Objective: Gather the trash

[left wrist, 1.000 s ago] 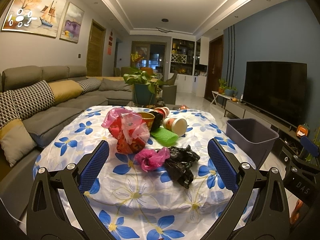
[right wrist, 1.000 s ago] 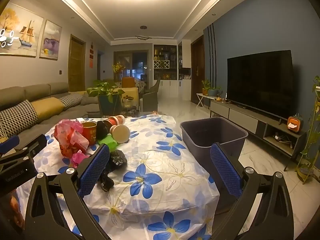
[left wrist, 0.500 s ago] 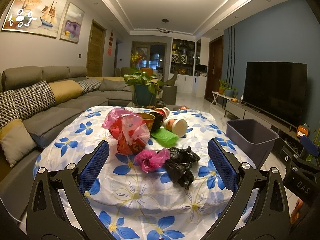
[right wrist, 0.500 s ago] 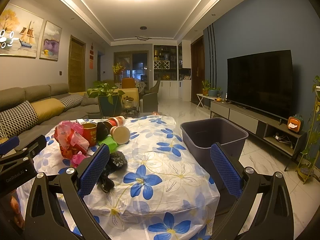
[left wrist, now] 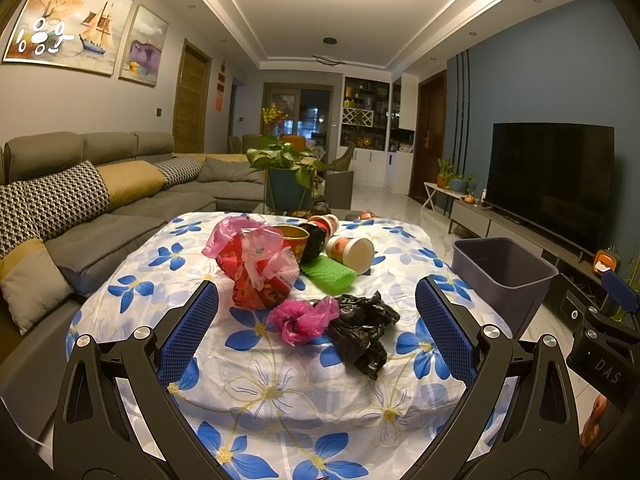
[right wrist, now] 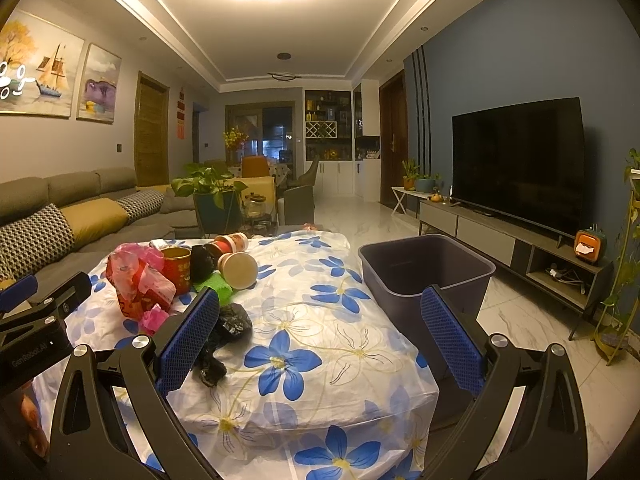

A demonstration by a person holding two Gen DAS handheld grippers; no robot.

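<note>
Left wrist view: my left gripper (left wrist: pixel 317 334) and right gripper (right wrist: pixel 320 338) both gape empty, short of the trash (left wrist: pixel 256 270) beside the bin (right wrist: pixel 424 266).

Left wrist view: looks forward along the left gripper (left wrist: pixel 316 330) from the near edge of the worktop (left wrist: pixel 256 384), facing down the room; trash pile centred between its wide-spread jaws, near.
Right wrist view: looks forward along the right gripper (right wrist: pixel 320 344), set further right; faces the same way, worktop's (right wrist: pixel 320 320) right half and grey bin (right wrist: pixel 424 276) ahead, near.
Height: both just above worktop level, roughly level.
Shared scene: worktop, trash pile, bin (left wrist: pixel 504 276), sofa (left wrist: pixel 120 208), television (left wrist: pixel 552 176), far cabinets.
Cross-sighting: right gripper body shows at the left view's right edge (left wrist: pixel 600 336); left gripper body at the right view's left edge (right wrist: pixel 36 320).
</note>
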